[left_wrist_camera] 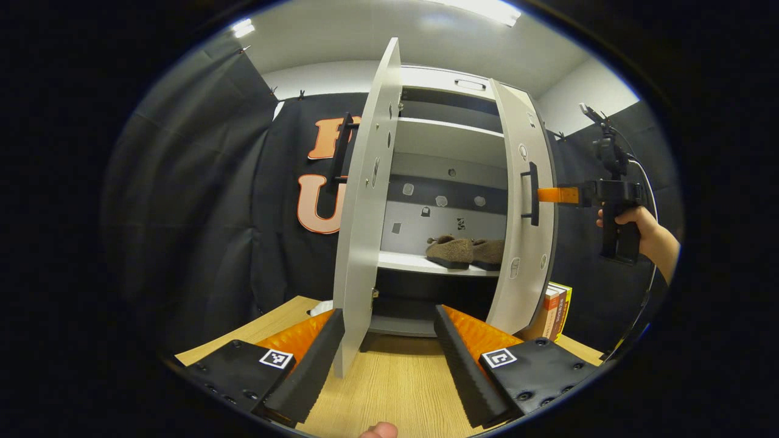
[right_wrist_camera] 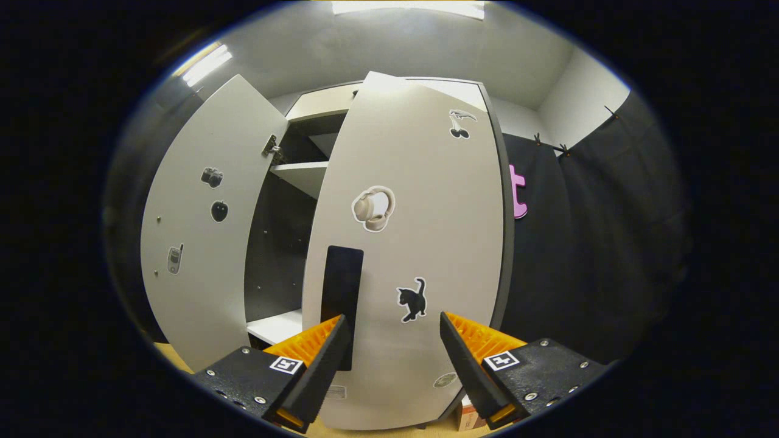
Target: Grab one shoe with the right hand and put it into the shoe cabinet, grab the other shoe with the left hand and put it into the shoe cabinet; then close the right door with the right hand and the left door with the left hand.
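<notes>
Inside, two shoes point(left_wrist_camera: 465, 251) on one shelf point(left_wrist_camera: 414, 263) — two doors point(left_wrist_camera: 368, 207) ajar

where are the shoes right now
In the left gripper view, both shoes sit side by side on a white shelf inside the cabinet, seen between the two open doors.

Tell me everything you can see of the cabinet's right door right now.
The right door is a pale grey flat panel, upright, partly swung toward closing. Its outer face carries a dark vertical handle and stickers of headphones, a cat and cherries. The right gripper is open at the handle; contact cannot be told.
</notes>
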{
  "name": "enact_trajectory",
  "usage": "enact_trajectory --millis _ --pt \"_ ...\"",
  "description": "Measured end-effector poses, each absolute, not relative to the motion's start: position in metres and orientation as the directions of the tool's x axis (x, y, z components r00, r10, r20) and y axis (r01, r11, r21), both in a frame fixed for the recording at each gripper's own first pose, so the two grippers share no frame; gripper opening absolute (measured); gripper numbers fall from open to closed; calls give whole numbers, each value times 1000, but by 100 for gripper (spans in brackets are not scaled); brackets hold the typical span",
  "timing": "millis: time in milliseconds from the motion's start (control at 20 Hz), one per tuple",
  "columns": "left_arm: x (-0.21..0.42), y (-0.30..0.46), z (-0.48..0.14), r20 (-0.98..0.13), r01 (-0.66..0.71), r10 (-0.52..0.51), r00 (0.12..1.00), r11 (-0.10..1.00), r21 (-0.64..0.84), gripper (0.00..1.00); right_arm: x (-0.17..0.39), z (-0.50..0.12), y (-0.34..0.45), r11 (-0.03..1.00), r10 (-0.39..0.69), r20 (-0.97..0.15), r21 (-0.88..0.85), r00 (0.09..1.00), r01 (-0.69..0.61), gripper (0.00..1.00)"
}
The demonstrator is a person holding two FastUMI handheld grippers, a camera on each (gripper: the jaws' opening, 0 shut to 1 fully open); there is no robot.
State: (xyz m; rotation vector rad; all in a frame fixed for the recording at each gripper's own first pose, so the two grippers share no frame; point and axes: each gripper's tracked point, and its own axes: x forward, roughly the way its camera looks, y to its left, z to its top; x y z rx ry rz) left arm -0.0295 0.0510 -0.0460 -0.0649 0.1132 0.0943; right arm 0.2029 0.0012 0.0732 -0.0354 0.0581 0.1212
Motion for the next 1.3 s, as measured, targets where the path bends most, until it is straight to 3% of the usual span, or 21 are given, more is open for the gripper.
enact_trajectory --millis 50,100,700,1300 --pt "-29 52 -47 -118 -99 92 989 993 -60 97 206 71 3 992 120 -63 -22 991 -121 97" --pt "-28 52 -47 -117 -100 93 989 993 -61 97 209 70 6 993 119 -64 -18 991 -120 92" --pt "-24 55 -45 -105 -115 106 989 989 -91 97 257 55 31 998 67 -120 -3 991 -67 91" --pt "-44 78 -33 -95 -160 151 984 982 -102 94 246 71 25 999 28 -113 39 993 -23 92"
